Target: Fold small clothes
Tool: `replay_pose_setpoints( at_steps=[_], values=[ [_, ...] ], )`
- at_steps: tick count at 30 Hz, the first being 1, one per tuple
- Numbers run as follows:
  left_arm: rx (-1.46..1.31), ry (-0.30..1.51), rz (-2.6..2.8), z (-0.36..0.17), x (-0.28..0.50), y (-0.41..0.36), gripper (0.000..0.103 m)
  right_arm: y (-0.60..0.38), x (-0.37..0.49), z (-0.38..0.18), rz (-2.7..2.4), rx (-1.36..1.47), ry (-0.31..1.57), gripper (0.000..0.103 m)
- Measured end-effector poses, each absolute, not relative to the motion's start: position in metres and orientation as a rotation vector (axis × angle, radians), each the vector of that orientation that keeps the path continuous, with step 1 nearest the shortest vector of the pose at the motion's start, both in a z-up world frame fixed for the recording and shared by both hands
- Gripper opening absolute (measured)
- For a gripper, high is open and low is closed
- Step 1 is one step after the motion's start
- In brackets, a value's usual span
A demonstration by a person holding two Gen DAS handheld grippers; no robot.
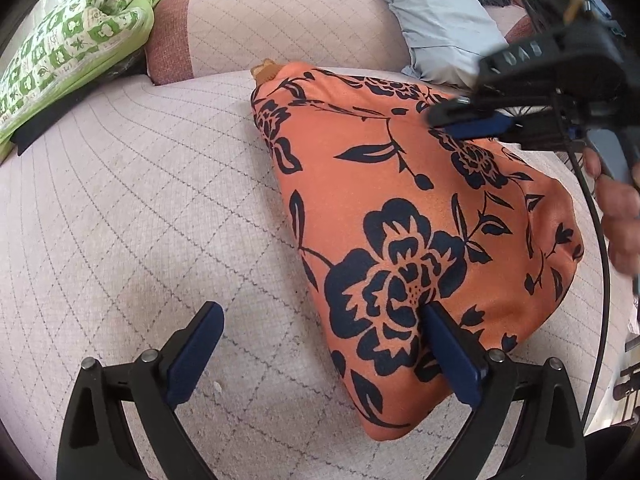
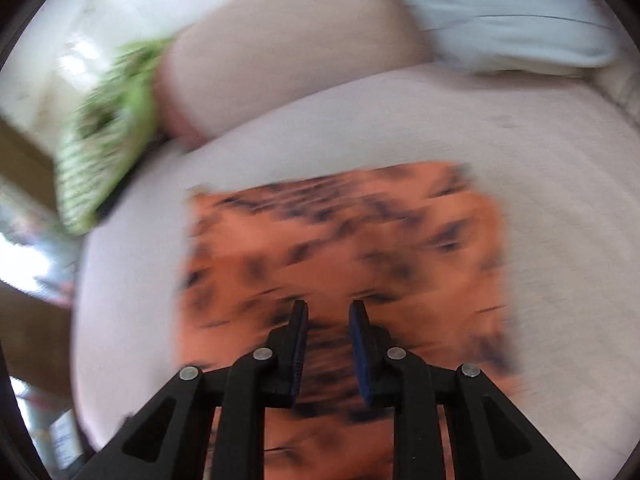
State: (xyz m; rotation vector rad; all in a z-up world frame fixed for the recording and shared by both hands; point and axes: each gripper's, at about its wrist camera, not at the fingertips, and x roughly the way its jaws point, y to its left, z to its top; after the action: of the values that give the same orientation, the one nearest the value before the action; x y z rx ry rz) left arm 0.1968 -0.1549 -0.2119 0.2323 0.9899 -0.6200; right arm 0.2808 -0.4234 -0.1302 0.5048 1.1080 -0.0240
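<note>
An orange garment with a dark blue flower print (image 1: 400, 208) lies folded on the pale quilted sofa seat (image 1: 140, 208). My left gripper (image 1: 320, 312) is open wide at its near edge, the right finger (image 1: 448, 344) over the cloth, the left finger (image 1: 200, 340) over bare seat. My right gripper (image 1: 460, 120) hovers over the garment's far right part, held by a hand. In the blurred right wrist view the garment (image 2: 344, 240) fills the middle, and the right gripper (image 2: 328, 308) is above it, jaws narrowly apart and empty.
A green and white patterned cloth (image 1: 68, 48) lies at the far left of the sofa. A pink cushion (image 1: 280, 20) leans at the back, a light blue pillow (image 1: 436, 16) at the back right. A black cable (image 1: 600, 240) hangs at the right.
</note>
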Motion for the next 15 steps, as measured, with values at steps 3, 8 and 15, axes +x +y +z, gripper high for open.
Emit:
replay_pose_setpoints(
  at_steps=[3,8,15],
  values=[
    [0.228,0.991,-0.620,-0.213,0.196,-0.154,0.100,-0.392,0.297,-0.141,0.056,0.437,1.122,0.024],
    [0.230,0.990,-0.609,-0.215,0.196,-0.156,0.101,-0.383,0.304,-0.164,0.053,0.375,1.095,0.027],
    [0.197,1.006,-0.613,-0.217,0.196,-0.154,0.103,-0.388,0.274,-0.144,0.029,0.407,1.102,0.027]
  ],
)
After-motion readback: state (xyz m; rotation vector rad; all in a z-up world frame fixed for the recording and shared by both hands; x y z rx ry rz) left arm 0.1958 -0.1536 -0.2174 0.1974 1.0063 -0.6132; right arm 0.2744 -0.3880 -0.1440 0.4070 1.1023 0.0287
